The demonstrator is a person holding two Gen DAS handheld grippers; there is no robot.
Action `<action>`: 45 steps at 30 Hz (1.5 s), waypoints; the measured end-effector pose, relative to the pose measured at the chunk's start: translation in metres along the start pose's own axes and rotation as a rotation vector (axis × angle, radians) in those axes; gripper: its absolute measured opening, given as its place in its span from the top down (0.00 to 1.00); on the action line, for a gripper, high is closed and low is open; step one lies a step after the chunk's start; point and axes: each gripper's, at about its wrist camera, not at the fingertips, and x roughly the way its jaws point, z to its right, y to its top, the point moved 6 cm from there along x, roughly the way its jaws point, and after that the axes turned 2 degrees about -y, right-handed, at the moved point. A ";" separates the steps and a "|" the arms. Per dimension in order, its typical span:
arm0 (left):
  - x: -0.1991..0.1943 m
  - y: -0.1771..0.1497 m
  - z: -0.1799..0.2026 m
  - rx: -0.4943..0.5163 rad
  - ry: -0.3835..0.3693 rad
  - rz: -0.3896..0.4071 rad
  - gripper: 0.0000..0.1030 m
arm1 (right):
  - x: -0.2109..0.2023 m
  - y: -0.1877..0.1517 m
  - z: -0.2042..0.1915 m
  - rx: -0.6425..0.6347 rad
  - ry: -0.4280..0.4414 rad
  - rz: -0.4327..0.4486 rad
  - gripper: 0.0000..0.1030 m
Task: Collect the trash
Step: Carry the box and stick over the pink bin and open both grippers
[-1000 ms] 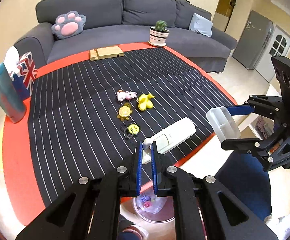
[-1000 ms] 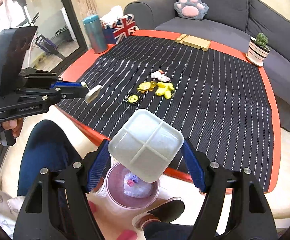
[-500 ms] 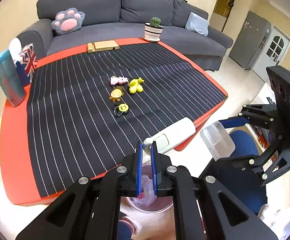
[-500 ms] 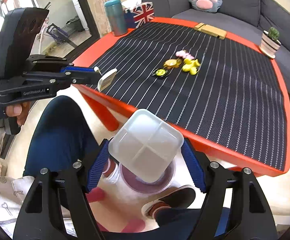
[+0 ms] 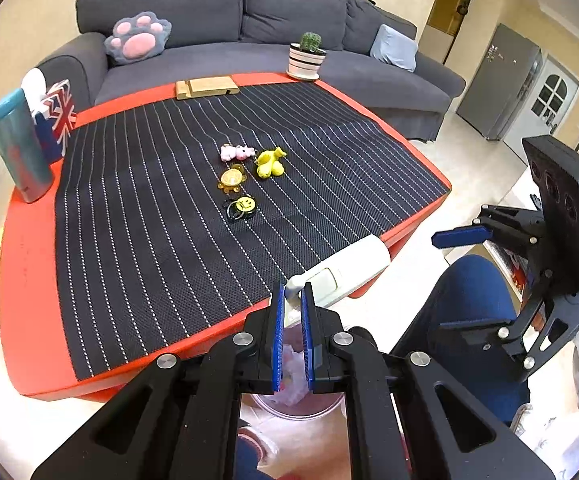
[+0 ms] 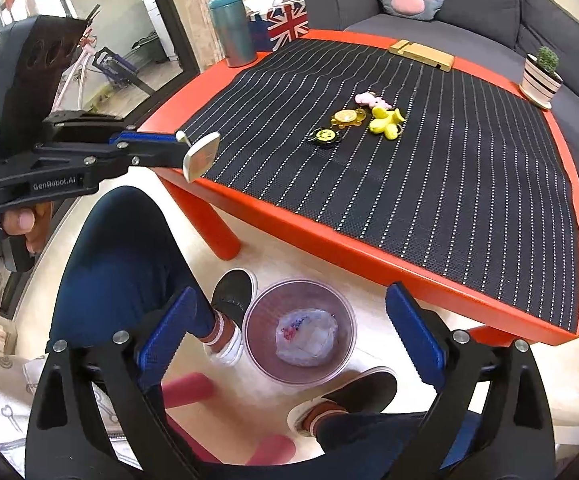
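My left gripper is shut on the neck of a flat white tube, held out level past the red table's near edge; the right wrist view shows the same tube at the left. My right gripper hangs over a translucent purple bin on the floor. Its jaws are opening wide with nothing between them. A pale crumpled lump lies in the bin. The bin also shows under my left fingers.
The red table carries a black striped mat with several small keychain toys, a teal flask, a tissue box, a wooden stand and a potted cactus. A person's legs and dark shoes flank the bin. A grey sofa stands behind.
The clear divided plastic tray that sat between my right jaws is gone, and those jaws have spread wide over the bin. Both grippers drew back from the table toward the bin.
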 end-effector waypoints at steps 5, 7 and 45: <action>0.004 -0.002 0.002 0.001 -0.005 -0.009 0.92 | -0.004 -0.002 0.009 0.028 -0.014 0.010 0.08; 0.004 -0.002 0.004 0.003 -0.008 -0.011 0.92 | -0.006 -0.002 0.011 0.037 -0.019 0.015 0.08; 0.017 -0.005 0.041 0.068 -0.015 -0.053 0.08 | -0.053 -0.012 0.047 0.108 -0.095 0.101 0.08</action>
